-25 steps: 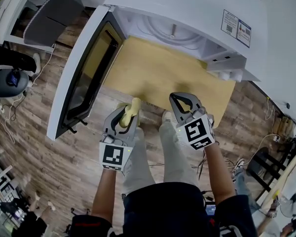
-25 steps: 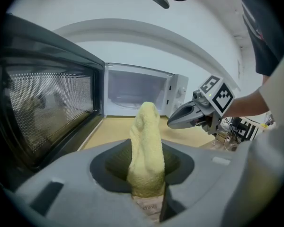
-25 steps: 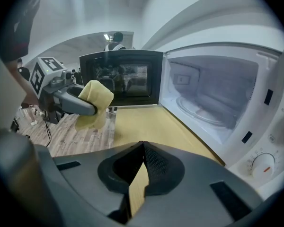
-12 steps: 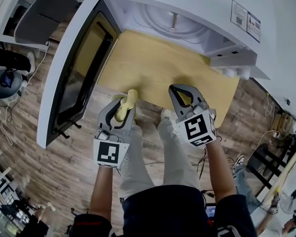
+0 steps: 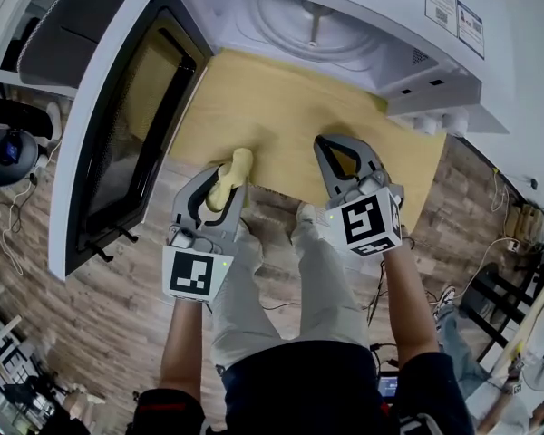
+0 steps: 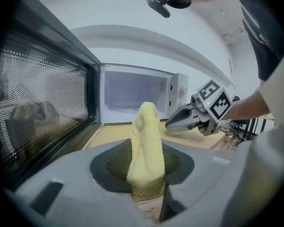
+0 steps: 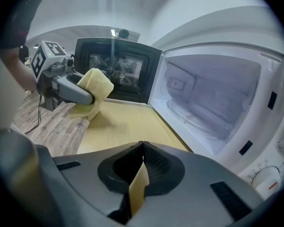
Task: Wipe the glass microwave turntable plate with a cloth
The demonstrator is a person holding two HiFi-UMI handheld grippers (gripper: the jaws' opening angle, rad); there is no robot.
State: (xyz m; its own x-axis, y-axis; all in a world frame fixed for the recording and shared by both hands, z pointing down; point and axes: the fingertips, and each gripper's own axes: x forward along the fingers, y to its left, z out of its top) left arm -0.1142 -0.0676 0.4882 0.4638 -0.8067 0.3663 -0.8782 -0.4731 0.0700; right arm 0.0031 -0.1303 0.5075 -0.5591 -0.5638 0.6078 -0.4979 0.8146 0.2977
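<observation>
The white microwave (image 5: 363, 7) stands open at the back of the wooden table (image 5: 281, 116). Inside it lies the round glass turntable plate (image 5: 286, 27), also seen through the cavity opening (image 7: 206, 119). My left gripper (image 5: 228, 184) is shut on a yellow cloth (image 5: 230, 176) over the table's near edge; the cloth (image 6: 146, 141) sticks up past the fingertips. The right gripper (image 5: 326, 143) hovers beside it over the table, shut with nothing in it (image 7: 143, 144). Each gripper shows in the other's view: the right gripper (image 6: 182, 121) and the left gripper (image 7: 73, 91).
The microwave door (image 5: 118, 125) hangs open to the left, close beside the left gripper. Control knobs (image 7: 266, 176) sit on the microwave's right side. Beyond the table is wood floor with a chair (image 5: 68, 34), cables and other furniture. The person's legs stand below the grippers.
Both grippers have moved forward from the table's near edge toward the microwave, the cloth still held in the left. More of the microwave's inside shows in the head view.
</observation>
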